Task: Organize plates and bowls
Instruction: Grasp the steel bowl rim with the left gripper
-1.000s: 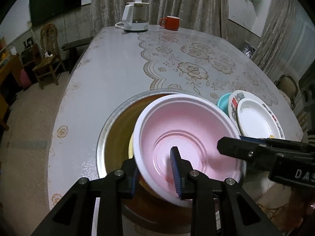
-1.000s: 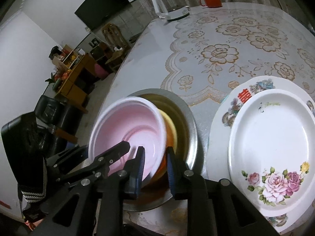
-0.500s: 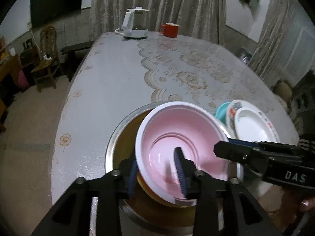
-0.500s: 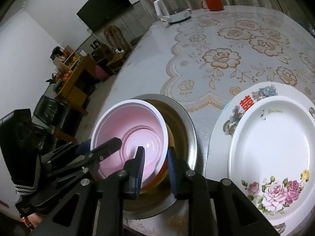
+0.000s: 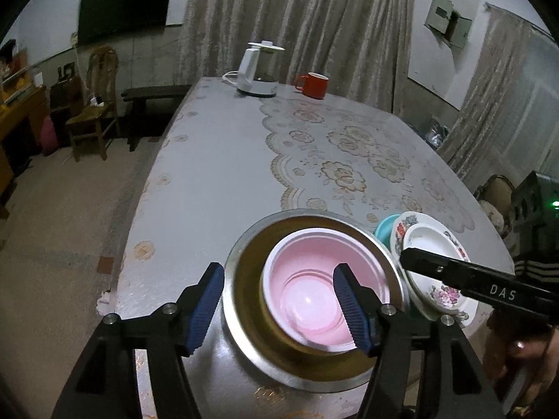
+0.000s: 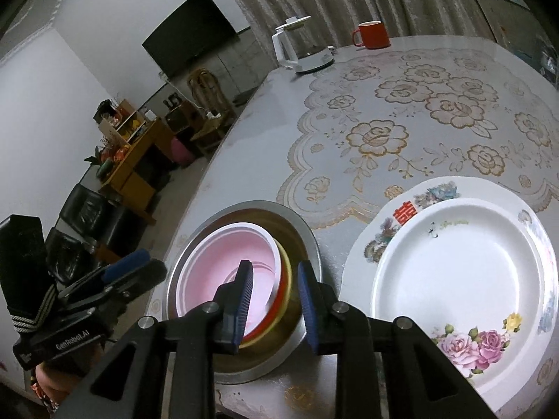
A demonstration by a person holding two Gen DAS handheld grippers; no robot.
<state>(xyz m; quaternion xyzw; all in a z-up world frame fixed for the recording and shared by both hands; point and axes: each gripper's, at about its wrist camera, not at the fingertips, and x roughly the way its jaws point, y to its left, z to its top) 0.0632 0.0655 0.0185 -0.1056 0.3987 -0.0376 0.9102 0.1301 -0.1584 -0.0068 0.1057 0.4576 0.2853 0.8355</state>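
Now my left gripper [image 5: 276,309] has just been opening — released, clear of the pink bowl [image 5: 316,291] nested directly below; right gripper [image 6: 274,302] (narrow gap, empty) hovers nearer the rim.

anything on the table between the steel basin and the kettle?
No. Bare tablecloth from the steel basin to the white kettle; the left wrist view shows it best. The red mug sits beside the kettle.
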